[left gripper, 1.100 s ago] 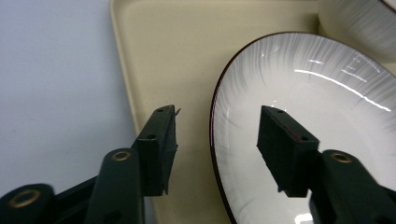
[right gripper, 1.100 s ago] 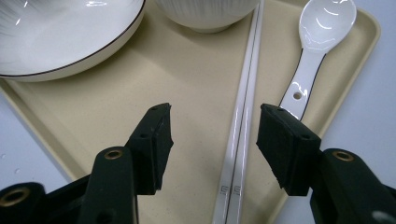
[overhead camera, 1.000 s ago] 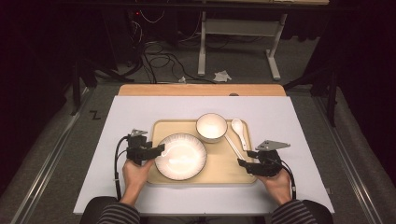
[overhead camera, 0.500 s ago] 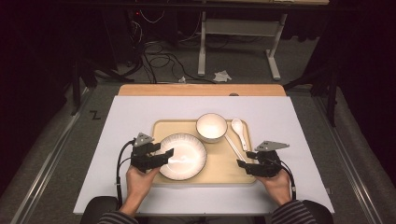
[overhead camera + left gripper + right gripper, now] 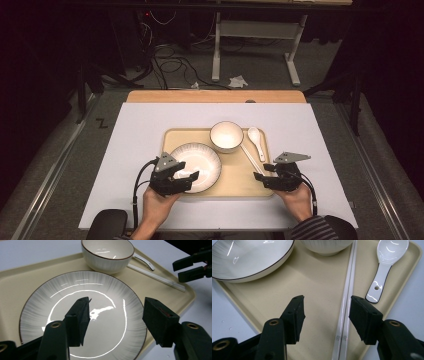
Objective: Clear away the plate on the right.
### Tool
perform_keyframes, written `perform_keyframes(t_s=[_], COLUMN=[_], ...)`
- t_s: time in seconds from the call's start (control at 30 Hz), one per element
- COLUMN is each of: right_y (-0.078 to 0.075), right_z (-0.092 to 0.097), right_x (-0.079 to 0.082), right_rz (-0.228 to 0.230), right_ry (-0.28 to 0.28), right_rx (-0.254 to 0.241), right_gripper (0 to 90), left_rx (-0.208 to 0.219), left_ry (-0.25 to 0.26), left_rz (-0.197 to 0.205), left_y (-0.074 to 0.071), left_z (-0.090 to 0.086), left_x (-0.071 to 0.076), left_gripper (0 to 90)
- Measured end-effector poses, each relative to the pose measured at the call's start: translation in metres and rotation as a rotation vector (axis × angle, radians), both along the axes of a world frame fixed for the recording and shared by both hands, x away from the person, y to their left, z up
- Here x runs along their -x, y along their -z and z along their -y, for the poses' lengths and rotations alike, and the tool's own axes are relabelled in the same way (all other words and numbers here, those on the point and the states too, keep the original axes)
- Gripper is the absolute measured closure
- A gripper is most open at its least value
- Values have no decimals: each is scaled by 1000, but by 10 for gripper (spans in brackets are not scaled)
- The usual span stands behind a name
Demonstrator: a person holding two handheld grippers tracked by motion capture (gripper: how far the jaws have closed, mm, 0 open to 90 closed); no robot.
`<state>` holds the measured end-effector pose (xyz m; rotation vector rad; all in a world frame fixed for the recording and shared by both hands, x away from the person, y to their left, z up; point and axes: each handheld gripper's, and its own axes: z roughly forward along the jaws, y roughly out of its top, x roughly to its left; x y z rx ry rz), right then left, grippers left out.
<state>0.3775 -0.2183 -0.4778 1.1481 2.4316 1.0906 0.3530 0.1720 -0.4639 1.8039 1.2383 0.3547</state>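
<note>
text: "Z" mark | on: floor [image 5: 102, 123] left of table [image 5: 145, 130]

Left gripper [image 5: 192, 176] held in left hand [image 5: 157, 202], jaws wide apart, nothing between pads. Right gripper [image 5: 261, 171] in right hand [image 5: 296, 199], jaws also apart, pointing toward left gripper. Both forearms enter from bottom edge.

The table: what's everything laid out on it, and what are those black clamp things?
Tray: one, beige, middle of the white table top.
Plate: one, white with dark rim, tray's near left.
Bowl: one, white, tray's far side.
Chopsticks: one pair, white, right of the bowl.
Spoon: one, white, tray's far right.
Table top: one, white.
Left gripper: black, open, over the plate's near edge.
Right gripper: black, open, at the chopsticks' near end.
Hands: two, holding the grippers.
</note>
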Motion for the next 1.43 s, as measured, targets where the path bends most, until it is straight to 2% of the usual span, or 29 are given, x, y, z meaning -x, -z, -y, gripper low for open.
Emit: perform_keyframes(t_s=[0.17,0.23,0.43,0.53,0.67,0.83,0.9,0.93,1.17,1.3,1.33,1.43], right_y=[0,-1,-1,-1,-1,0,0,0,2,3,4,4], right_z=[0,1,1,0,-1,-2,-3,-4,-4,-5,-4,-5], right_x=[1,1,3,5,7,10,10,11,14,17,17,19], right_rz=[-2,-3,3,-2,-6,-13,-6,-9,-9,-9,2,-7], right_ry=[3,2,-2,-8,-12,-13,-28,-29,-33,-40,-45,-38], right_rx=[-7,-5,-16,-14,-13,-12,-10,-7,0,11,13,11], right_gripper=[469,470,469,469,468,462,454,453,444,444,443,440], left_rx=[10,4,-20,-38,-56,-62,-59,-71,-89,-113,-130,-129], left_ry=[44,60,113,149,173,208,206,221,234,237,242,243], left_rz=[17,33,42,55,67,60,58,51,50,52,58,76], left_y=[-5,-6,-5,-3,0,5,6,9,16,20,22,22], left_z=[10,14,25,34,43,50,51,52,59,62,63,64], left_x=[10,14,23,30,33,35,35,35,37,39,39,40], left_gripper=[390,390,390,389,386,385,388,392,396,396,395,395])
